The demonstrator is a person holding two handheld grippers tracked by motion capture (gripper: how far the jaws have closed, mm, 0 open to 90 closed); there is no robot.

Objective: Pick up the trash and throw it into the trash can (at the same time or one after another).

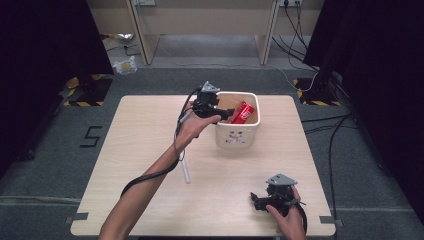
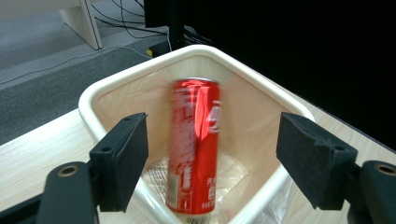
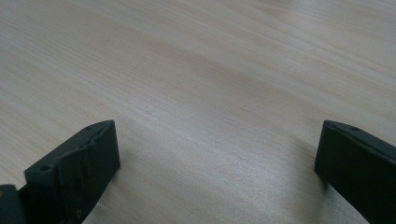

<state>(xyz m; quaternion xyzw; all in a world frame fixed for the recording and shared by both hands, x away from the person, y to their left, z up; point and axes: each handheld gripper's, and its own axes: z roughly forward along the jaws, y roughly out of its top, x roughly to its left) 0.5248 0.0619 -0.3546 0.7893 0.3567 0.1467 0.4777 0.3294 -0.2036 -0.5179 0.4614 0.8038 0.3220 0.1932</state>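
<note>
— Two grippers in play, but only one matters: my left gripper [image 1: 226,113] is at the near-left rim of the white bin [image 1: 223,136], and the red can [image 1: 242,113] sits straight ahead of it, inside the bin.

— Are you holding the can?

— No. In the left gripper view the jaws stand wide apart with clear gaps on both sides of the can [image 2: 193,147]; it's released, pads touching nothing. The can is blurred there, so I'd guess it's settling, though I can't be sure.

— How does it lie?

— From the high view its long axis tilts, top leaning toward the far-right corner, base down in the bin. Any regrasp would have to come in along that tilt.

— And the other hand?

— My right gripper [image 1: 258,200] rests well apart near the tabletop [image 1: 150,130] front edge, jaws open over bare wood. Left is much nearer.
</note>
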